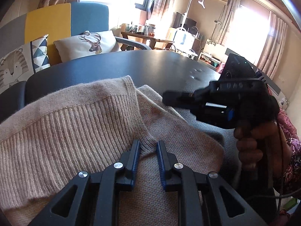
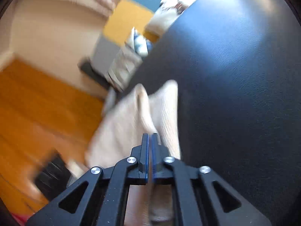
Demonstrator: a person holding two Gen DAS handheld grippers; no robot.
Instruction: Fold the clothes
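Left wrist view: left gripper (image 1: 148,145) pinches a ridge of beige sweater (image 1: 79,131) on dark table (image 1: 131,66). Right gripper (image 2: 150,137) clamped on sweater edge, blurry, near table's side.

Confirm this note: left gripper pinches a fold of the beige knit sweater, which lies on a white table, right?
Not quite: the table is black, not white, as the left wrist view shows. The rest holds: the left gripper pinches a fold of the beige knit sweater.

Behind the dark desk (image 1: 131,64) stands a grey, yellow and blue sofa (image 1: 56,18) with printed cushions (image 1: 90,43). Bright curtained windows (image 1: 250,22) light a cluttered wooden side table (image 1: 146,37).
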